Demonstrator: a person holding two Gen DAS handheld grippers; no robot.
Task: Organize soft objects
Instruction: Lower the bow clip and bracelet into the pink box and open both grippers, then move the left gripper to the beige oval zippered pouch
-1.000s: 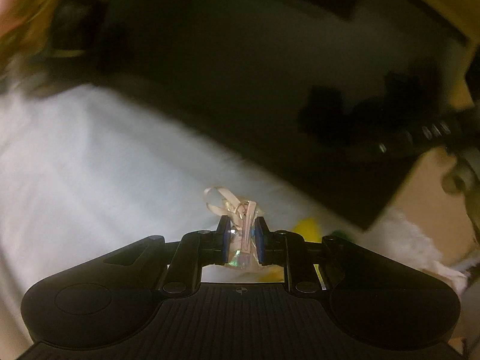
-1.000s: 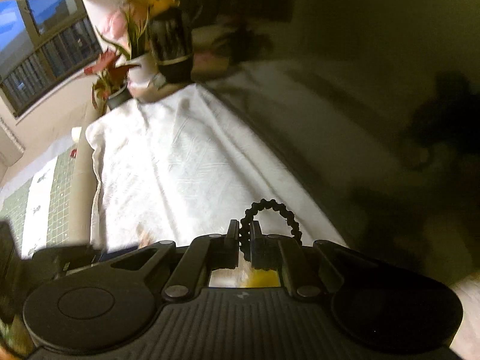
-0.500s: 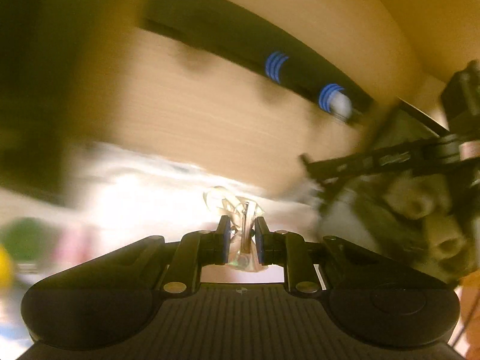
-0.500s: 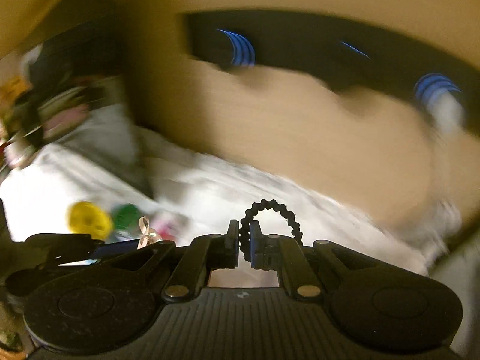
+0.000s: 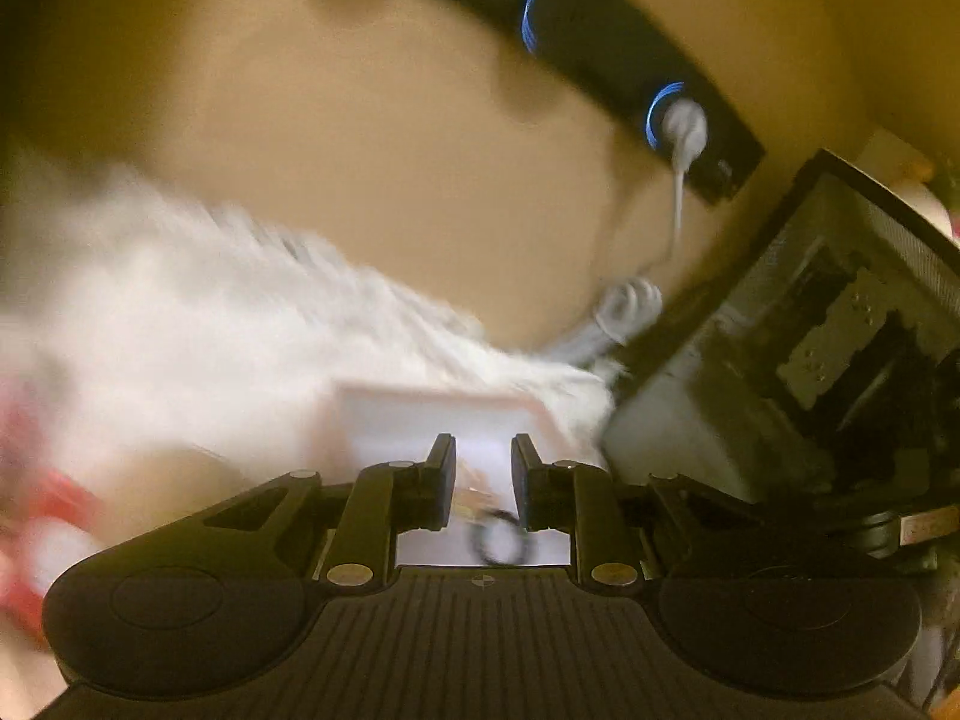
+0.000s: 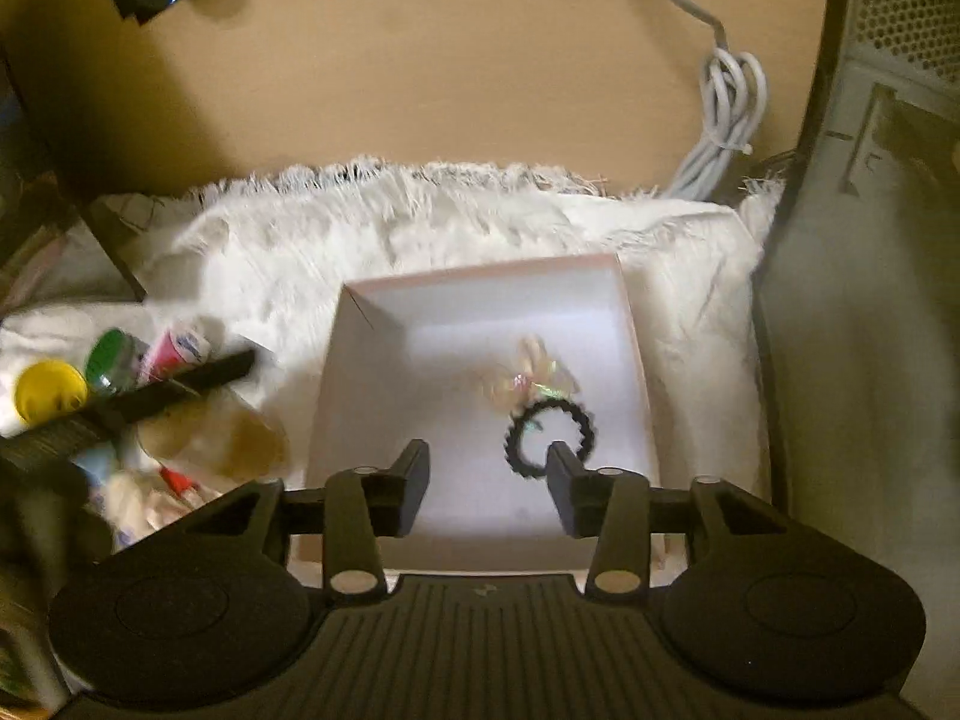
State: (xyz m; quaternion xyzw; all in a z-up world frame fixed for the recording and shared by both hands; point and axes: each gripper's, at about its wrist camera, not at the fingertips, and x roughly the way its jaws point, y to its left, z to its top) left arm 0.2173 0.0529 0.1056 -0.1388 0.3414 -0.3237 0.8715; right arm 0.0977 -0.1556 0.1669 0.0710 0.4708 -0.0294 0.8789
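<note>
Fluffy white cloth (image 6: 456,222) is covering the tan wooden surface (image 6: 420,72), and a shallow white square box (image 6: 372,324) is sitting on the cloth. My right tool (image 6: 487,483) is hanging over the box with its jaws wide apart, holding nothing. Inside the box, a black bumpy hair ring (image 6: 551,433) is lying just past my right tool, touching a small shiny bow with cream ribbon (image 6: 531,378). My left tool (image 5: 483,483) is open too, and I am seeing the blurry ring (image 5: 495,534) between its fingers, down in the box (image 5: 420,420). A bundled white cable (image 6: 729,114) is lying behind the cloth. Little yellow, green and pink toys (image 6: 90,375) are lying left of the box.
</note>
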